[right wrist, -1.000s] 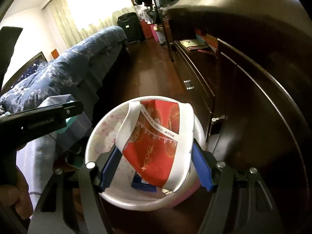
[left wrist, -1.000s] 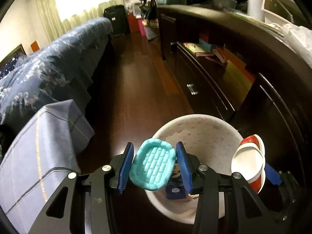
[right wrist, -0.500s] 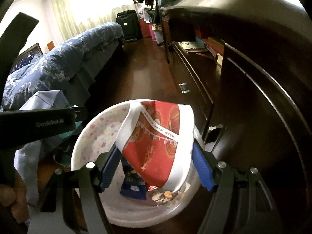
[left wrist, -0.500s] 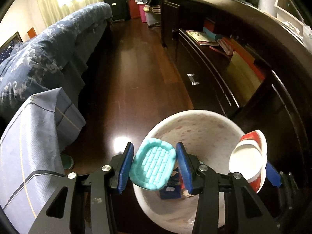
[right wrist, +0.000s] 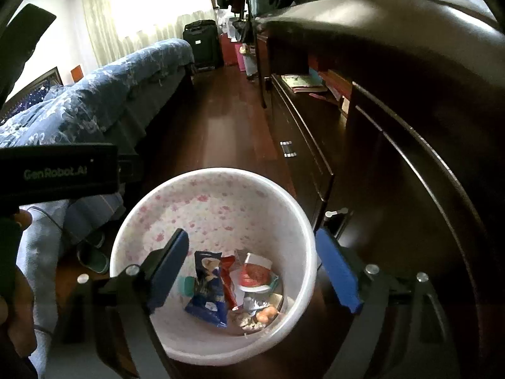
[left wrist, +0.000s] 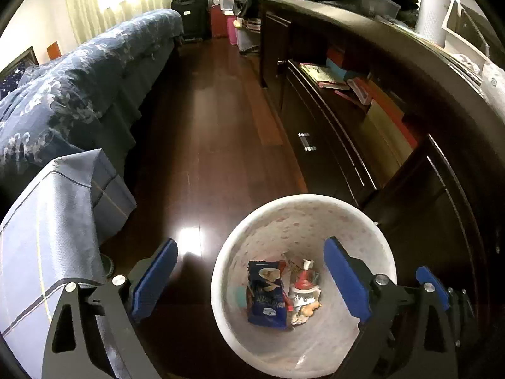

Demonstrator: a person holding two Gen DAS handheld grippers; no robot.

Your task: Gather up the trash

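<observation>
A white bin with pink flowers (left wrist: 303,198) (right wrist: 221,173) stands on the dark floor under both grippers. Inside it lie a blue snack bag (left wrist: 266,293) (right wrist: 206,297), a red-and-white paper bowl (right wrist: 255,274) (left wrist: 304,284), a teal soap dish (right wrist: 186,284) and small scraps. My left gripper (left wrist: 249,279) hangs over the bin's left side. Its jaws are opening, and nothing is between the blue pads. My right gripper (right wrist: 252,271) is above the bin with jaws opening and nothing held. The left gripper's black body (right wrist: 60,170) shows at the left, with a hand (right wrist: 12,315) on it.
A dark wooden cabinet (left wrist: 394,164) with drawers and a shelf of books runs along the right, close to the bin. A bed with a blue patterned cover (left wrist: 79,94) and a grey-blue cloth (left wrist: 50,221) fill the left. Green slippers (right wrist: 94,252) lie beside the bin. A black suitcase (left wrist: 191,15) stands far back.
The teal soap dish has left my left gripper and the red-and-white bowl has left my right one. Both now lie in the bin. Both pairs of jaws have spread wide.
</observation>
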